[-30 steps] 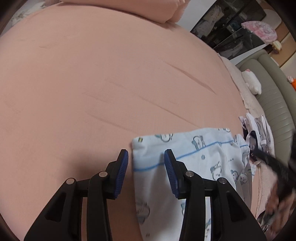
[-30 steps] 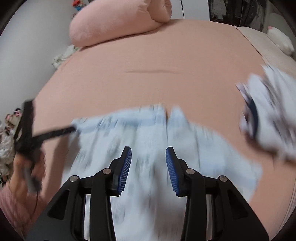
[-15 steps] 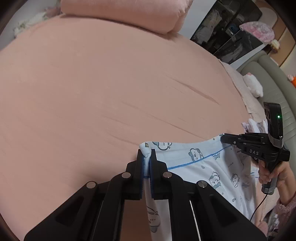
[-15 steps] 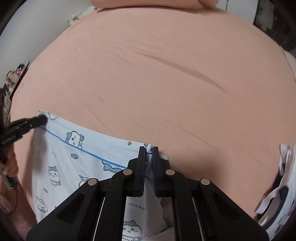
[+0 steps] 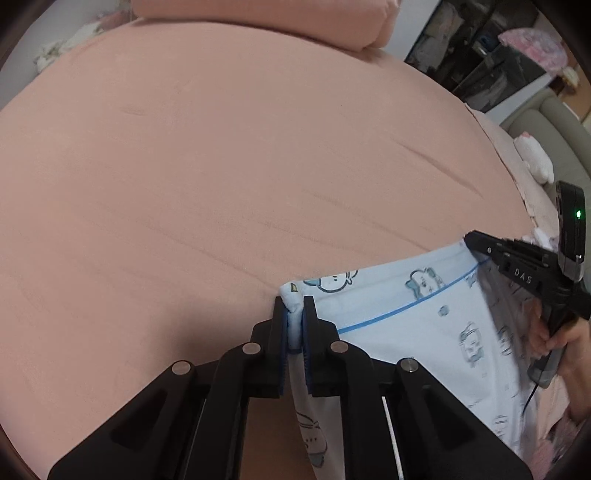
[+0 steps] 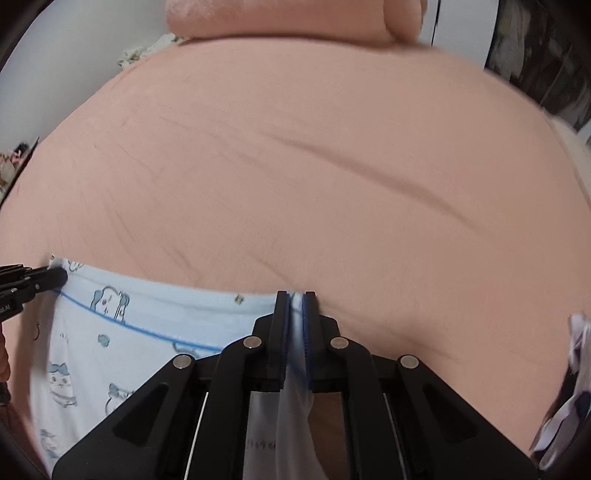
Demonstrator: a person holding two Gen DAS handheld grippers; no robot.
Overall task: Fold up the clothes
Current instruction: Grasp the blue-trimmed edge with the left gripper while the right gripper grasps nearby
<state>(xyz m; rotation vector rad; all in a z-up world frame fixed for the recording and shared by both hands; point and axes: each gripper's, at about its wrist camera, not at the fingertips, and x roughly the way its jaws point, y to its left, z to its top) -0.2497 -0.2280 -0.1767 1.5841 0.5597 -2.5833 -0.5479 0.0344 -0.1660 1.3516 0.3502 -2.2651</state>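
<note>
1. Left gripper (image 5: pixel 294 325): a bunched corner of the light-blue garment (image 5: pixel 399 310) is pinched between the blue pads (image 5: pixel 283 328). The jaws are easing open slightly, but cloth is seen pressed on both sides.
2. Right gripper (image 6: pixel 295 325): clamped on the opposite corner of the same top edge; a thin fold of cloth is held between the pads (image 6: pixel 306 325), with fabric hanging below them.
3. Garment: pale blue with a cartoon animal print and a blue stripe running parallel to the top edge. The top edge is stretched between the two grippers, just over the near part of the pink bed sheet (image 5: pixel 221 166). The rest drops toward the bottom of the frame.
4. In the left wrist view the right gripper is seen at the far right with a green light lit, held by a hand (image 5: pixel 565 339).
5. In the right wrist view the tip of the left gripper is seen at the left edge, on the garment corner.
6. A pink rolled blanket (image 6: pixel 291 18) lies at the far end of the bed.
7. A separate white-and-dark piece of clothing (image 6: pixel 569 398) lies at the right edge, apart from the held garment.
</note>
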